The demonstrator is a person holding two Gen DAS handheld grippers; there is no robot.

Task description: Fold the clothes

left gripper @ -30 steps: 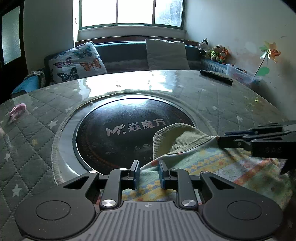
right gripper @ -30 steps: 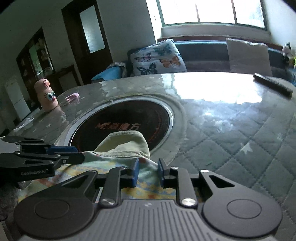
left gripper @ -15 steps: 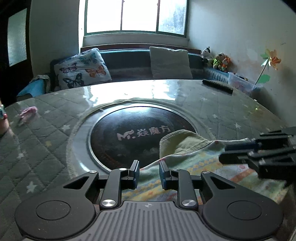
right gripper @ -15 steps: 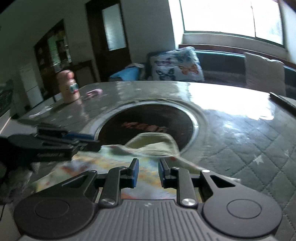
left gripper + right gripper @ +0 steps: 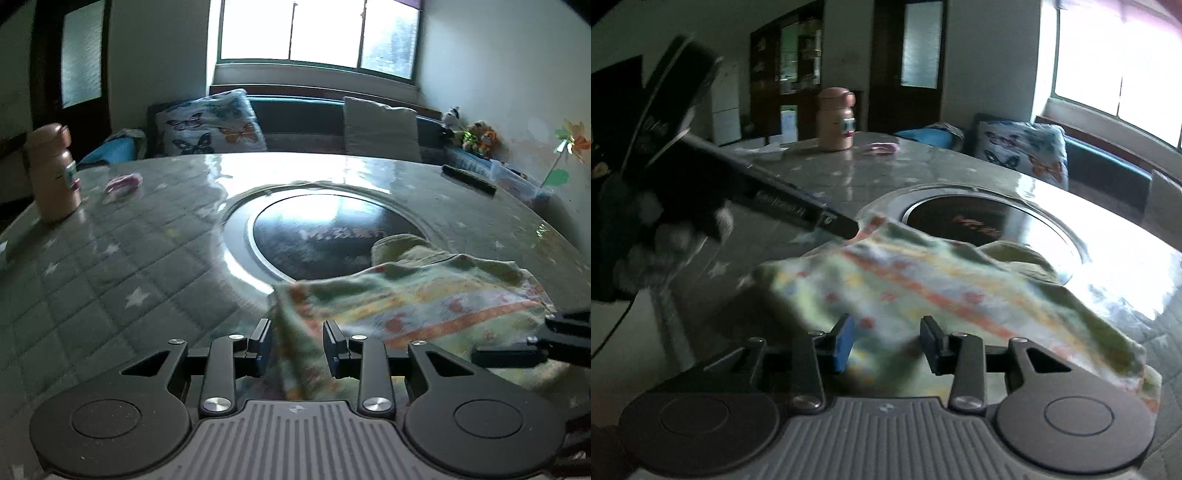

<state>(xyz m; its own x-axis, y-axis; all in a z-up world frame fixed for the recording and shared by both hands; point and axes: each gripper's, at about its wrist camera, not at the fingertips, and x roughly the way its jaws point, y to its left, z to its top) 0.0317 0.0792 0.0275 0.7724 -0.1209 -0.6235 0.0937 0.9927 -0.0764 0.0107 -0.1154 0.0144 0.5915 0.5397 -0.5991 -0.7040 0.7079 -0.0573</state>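
The cloth (image 5: 406, 295) lies on the tabletop (image 5: 129, 258), its near edge between the open jaws of both the left gripper (image 5: 297, 345) and the right gripper (image 5: 886, 341); neither grips it.

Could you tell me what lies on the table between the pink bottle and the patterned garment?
In the left wrist view, between the pink bottle and the patterned garment lie a small pink item and bare quilted table cover.

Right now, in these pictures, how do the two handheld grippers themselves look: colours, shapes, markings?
Both are matte black. The left gripper has a grey ribbed plate at the base, two round black discs beside it, silver screws on the angular linkage arms, and blue pads inside its fingers. The right gripper is built alike, with one blue pad showing. Blurred pale lettering, not readable, marks the left gripper's side in the right wrist view.
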